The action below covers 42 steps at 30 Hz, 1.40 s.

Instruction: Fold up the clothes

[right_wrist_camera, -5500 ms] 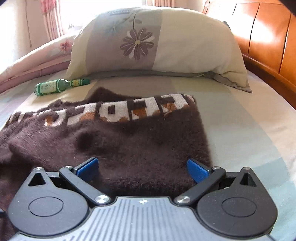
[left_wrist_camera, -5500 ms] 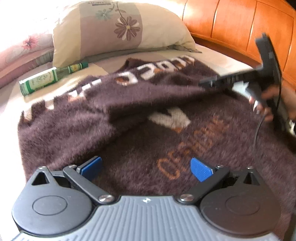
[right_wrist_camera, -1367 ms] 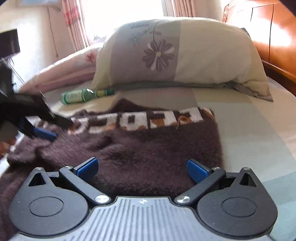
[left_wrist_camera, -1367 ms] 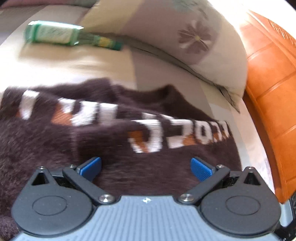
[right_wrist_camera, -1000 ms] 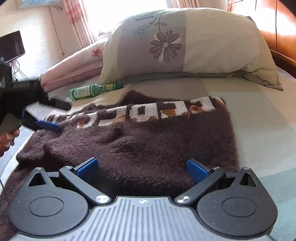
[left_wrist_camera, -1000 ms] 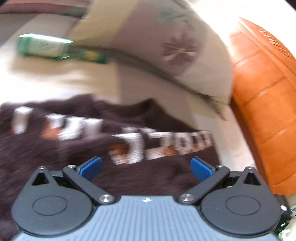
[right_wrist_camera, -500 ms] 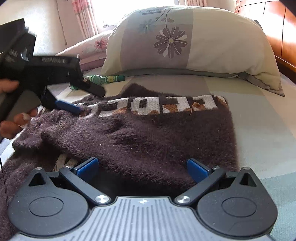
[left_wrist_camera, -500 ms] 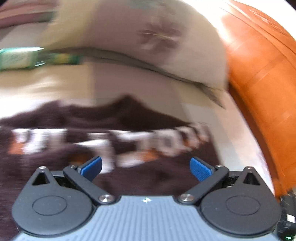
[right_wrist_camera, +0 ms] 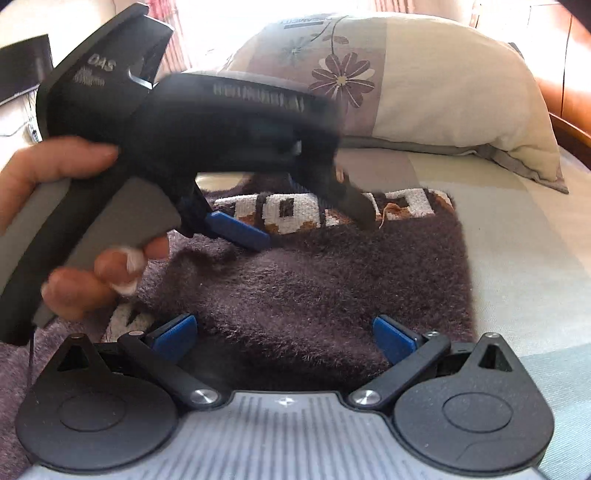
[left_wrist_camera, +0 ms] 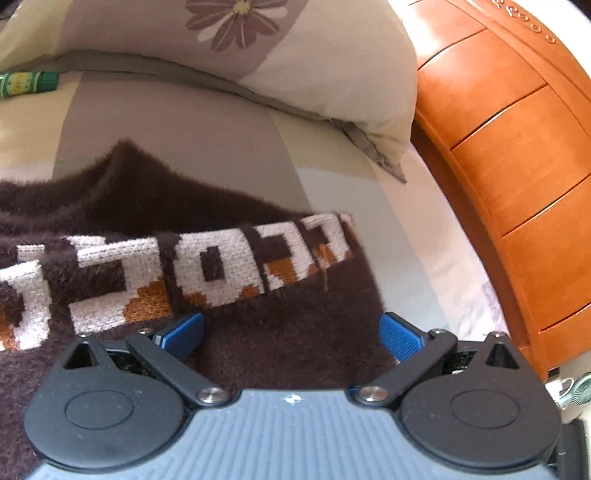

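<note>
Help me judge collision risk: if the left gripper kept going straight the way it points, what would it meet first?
Probably the brown sweater, near its lettered band; the open left gripper angles down at it.

- You worked in bright daylight; the window (right_wrist_camera: 273, 11) behind the pillow (right_wrist_camera: 443, 85) was blown out to white
- Your left gripper (right_wrist_camera: 295, 218) smeared with motion blur
- Fisheye bent the headboard (left_wrist_camera: 517, 166) into a curve

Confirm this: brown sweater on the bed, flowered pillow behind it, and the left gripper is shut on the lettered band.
One thing is off: the left gripper is open, its jaws spread wide above the sweater, gripping nothing, as the left wrist view shows. The sweater does lie on the bed, with the flowered pillow behind it.
</note>
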Tool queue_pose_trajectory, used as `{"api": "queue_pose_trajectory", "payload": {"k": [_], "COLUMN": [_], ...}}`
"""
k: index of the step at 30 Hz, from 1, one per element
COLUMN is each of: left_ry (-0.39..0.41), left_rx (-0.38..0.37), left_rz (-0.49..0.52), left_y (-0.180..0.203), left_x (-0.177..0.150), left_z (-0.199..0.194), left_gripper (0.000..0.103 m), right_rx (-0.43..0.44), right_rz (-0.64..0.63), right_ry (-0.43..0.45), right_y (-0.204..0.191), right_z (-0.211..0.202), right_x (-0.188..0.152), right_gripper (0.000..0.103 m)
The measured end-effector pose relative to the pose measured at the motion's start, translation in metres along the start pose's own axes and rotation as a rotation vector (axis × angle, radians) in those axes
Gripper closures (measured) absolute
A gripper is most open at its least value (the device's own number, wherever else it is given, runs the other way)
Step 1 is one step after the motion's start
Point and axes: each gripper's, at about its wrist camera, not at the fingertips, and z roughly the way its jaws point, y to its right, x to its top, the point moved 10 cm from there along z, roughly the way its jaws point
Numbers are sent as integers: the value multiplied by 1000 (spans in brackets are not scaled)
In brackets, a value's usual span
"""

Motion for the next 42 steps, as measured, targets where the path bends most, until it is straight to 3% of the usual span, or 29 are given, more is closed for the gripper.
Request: {"api": "queue_pose_trajectory", "payload": {"k": [5,11,13,18,23,26,30,35,41,42], "left_ry": [9,-18,-16,50,45,61,13,-22,-94,-99], "left_rx": [8,51,23,33,78,39,55,-15,-177,-172], "left_rz": [40,-69,-105,-77,-111,-121,-86,9,-4,5], "left_y": [3,-41,-45,-38,-67,-72,-48,3,54,55], "left_x": [-25,-59,-62,-43,-52,-54,-37,-2,26,28], "left_z": [-34,-53,-58,-77,-68,-72,-69,-36,30,38], "left_gripper": [2,2,2,2,2,2,2,2,2,2], "right_rx": [-2,-3,-4,-41,-90,-119,-119,-124,-120,-120], "right_rz": [-11,-22,-25,-46,-69,-83,-66,-79,-88,-89], "right_ry": [-3,-5,-5,-1,4,7,14,17,17,17], "right_y": [-1,0,1,2,3,4,7,5,4,4], "right_z": [0,2,2,5,8,10,9,9,9,9], "right_x": [0,0,-1,0,1,1,2,0,0,0], "right_gripper": [0,0,0,0,0,0,0,0,0,0]}}
